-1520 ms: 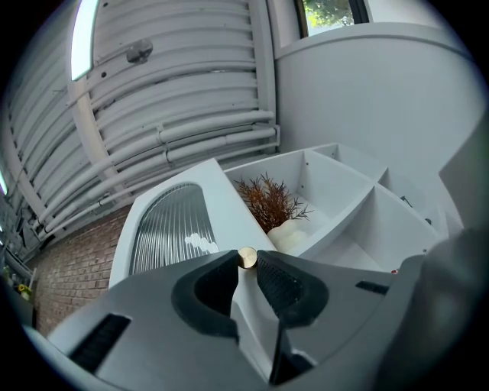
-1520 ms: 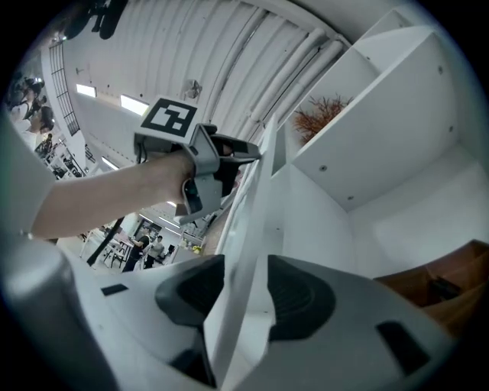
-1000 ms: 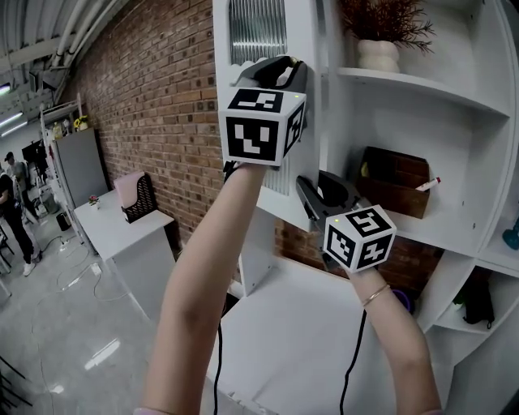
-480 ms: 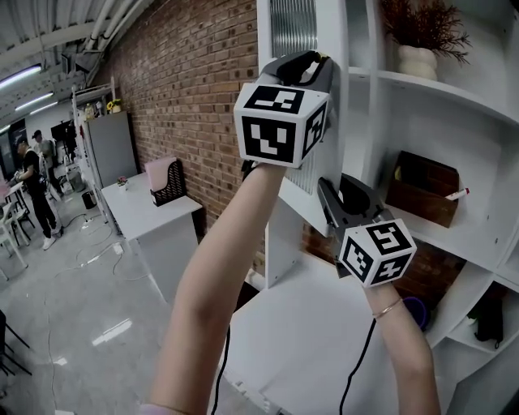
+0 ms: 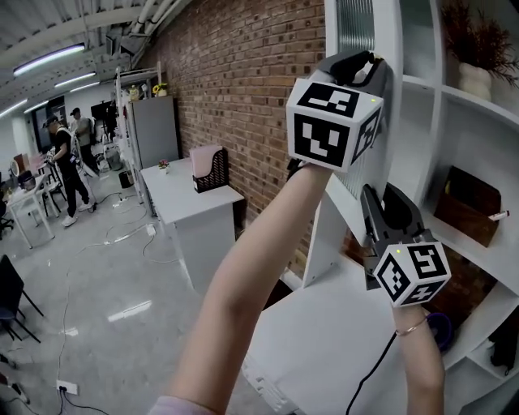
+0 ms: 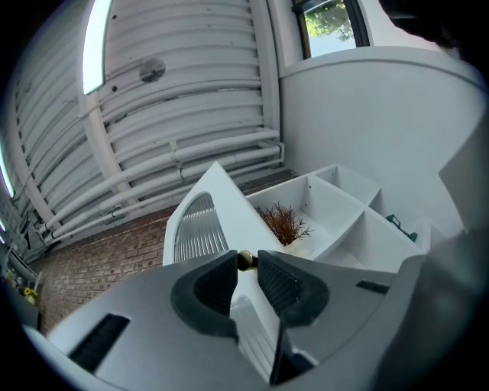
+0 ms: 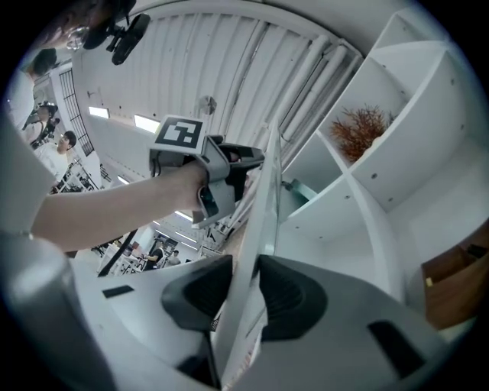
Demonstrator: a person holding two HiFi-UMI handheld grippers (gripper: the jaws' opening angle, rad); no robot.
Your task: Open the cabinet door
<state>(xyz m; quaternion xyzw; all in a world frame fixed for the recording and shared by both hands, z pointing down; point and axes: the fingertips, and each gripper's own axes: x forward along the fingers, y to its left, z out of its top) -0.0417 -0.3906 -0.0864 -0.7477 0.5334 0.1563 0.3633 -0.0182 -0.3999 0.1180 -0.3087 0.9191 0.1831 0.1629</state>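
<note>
The white cabinet door point(image 5: 388, 121), with a ribbed glass panel point(image 5: 355, 24), stands swung out from the shelf unit. My left gripper point(image 5: 361, 63) is high on the door's free edge, its jaws closing on the edge next to a small round knob point(image 6: 246, 260). Lower down, my right gripper point(image 5: 379, 203) has the same edge point(image 7: 263, 214) between its pads, and its jaws are opening a little. In the right gripper view the left gripper point(image 7: 229, 164) shows above, clamped on the door. The door panel point(image 6: 202, 225) runs between the left gripper's point(image 6: 246, 273) pads.
Open shelves hold a dried plant in a white vase point(image 5: 474, 77) and a brown box point(image 5: 470, 203). A white counter point(image 5: 324, 324) lies below my arms. A brick wall point(image 5: 243, 97), a white desk point(image 5: 190, 198) and people point(image 5: 65, 158) are at the left.
Both grippers and the door edge they hold have moved to the right in the head view. The door shows more edge-on, and more of the room shows at left.
</note>
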